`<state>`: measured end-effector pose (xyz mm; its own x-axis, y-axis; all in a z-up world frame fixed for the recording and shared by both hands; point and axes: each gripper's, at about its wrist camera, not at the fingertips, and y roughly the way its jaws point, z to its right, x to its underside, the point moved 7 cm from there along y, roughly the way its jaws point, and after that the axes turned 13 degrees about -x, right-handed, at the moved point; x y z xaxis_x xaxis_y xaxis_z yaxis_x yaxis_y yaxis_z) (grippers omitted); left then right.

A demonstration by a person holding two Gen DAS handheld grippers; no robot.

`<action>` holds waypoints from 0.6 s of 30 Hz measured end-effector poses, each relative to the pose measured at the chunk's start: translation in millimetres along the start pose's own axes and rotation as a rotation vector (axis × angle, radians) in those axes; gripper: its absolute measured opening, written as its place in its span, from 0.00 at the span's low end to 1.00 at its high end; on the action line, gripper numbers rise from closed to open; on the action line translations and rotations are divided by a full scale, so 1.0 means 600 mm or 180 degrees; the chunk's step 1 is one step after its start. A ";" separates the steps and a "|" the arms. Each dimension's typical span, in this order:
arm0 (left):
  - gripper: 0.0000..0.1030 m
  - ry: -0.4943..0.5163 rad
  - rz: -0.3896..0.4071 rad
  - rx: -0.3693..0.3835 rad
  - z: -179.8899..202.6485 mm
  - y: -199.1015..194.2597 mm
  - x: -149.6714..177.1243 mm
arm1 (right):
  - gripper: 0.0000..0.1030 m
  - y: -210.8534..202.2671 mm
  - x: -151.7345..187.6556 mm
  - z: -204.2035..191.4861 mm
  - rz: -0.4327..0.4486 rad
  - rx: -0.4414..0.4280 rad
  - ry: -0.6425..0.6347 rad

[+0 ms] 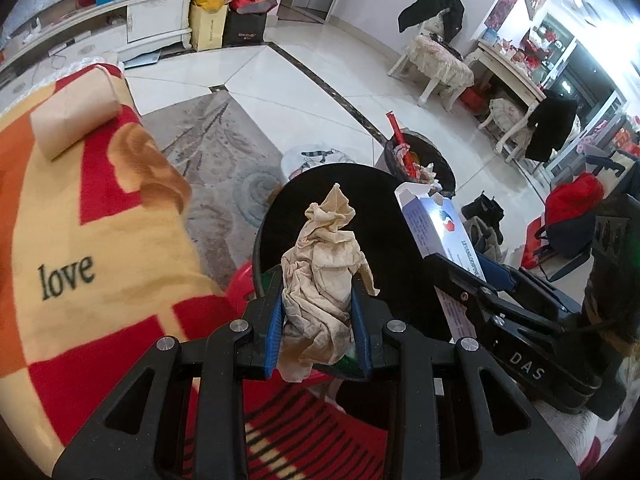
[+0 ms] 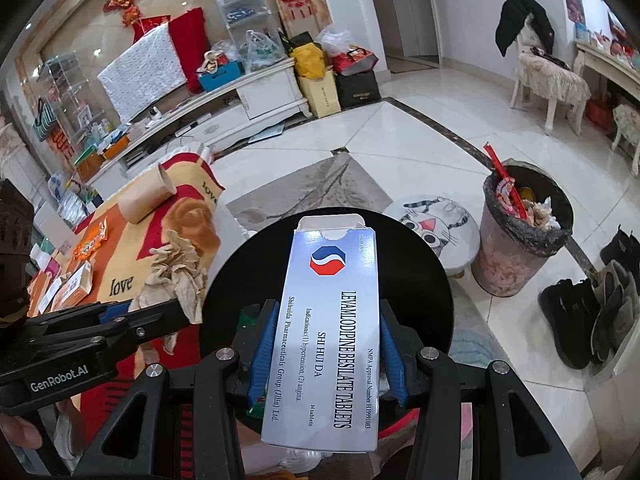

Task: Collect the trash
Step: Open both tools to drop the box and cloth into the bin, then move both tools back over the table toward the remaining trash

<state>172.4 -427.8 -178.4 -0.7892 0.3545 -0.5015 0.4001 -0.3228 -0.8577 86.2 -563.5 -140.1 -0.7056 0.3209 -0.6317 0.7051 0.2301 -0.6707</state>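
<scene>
1. Crumpled tissue (image 1: 320,276) sits clamped between the left gripper's (image 1: 318,320) blue pads, sticking out forward past the tips.
2. Tablet box (image 2: 330,332) pinched flat between the right gripper's (image 2: 326,350) jaws, open flap forward.
3. Black round bin (image 2: 436,276) lies directly beneath both grippers.
4. Lined trash can (image 2: 524,232) stands ahead, right of the jaws, full.

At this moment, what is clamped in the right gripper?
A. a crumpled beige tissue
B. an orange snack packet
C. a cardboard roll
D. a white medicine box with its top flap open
D: in the right wrist view the right gripper is shut on the medicine box, whose top flap stands open, while the crumpled tissue sits in the left gripper.
</scene>
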 end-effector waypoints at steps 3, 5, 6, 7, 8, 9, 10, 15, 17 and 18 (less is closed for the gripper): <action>0.27 0.0040 0.0018 0.0005 0.006 0.006 -0.003 | 0.44 0.004 0.001 0.005 -0.0008 0.0008 0.0021; 0.27 0.0050 0.0024 0.0018 0.007 0.008 -0.004 | 0.44 0.006 0.002 0.010 -0.0024 0.0019 0.0037; 0.27 0.0052 0.0027 0.0025 0.008 0.010 -0.005 | 0.44 0.008 0.002 0.011 -0.0029 0.0022 0.0043; 0.27 0.0050 0.0031 0.0027 0.008 0.011 -0.006 | 0.44 0.010 0.003 0.013 -0.0036 0.0026 0.0054; 0.28 0.0045 0.0036 0.0036 0.008 0.012 -0.006 | 0.44 0.011 0.003 0.015 -0.0040 0.0027 0.0061; 0.28 0.0040 0.0038 0.0046 0.007 0.012 -0.007 | 0.44 0.012 0.004 0.015 -0.0042 0.0030 0.0062; 0.28 0.0037 0.0034 0.0057 0.006 0.013 -0.008 | 0.44 0.012 0.004 0.017 -0.0046 0.0035 0.0064; 0.56 -0.0003 -0.0018 0.0173 0.004 0.020 -0.010 | 0.45 0.017 0.004 0.020 -0.0066 0.0077 0.0099; 0.62 -0.0042 -0.0011 0.0238 0.000 0.016 -0.009 | 0.54 0.017 0.005 0.023 -0.0064 0.0086 0.0136; 0.62 -0.0049 -0.0007 0.0244 -0.003 0.013 -0.010 | 0.55 0.017 0.005 0.023 -0.0063 0.0083 0.0147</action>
<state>180.9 -430.9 -182.2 -0.7973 0.3418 -0.4974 0.3620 -0.3885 -0.8473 90.5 -572.9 -154.0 -0.7150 0.3588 -0.6000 0.6885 0.2130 -0.6932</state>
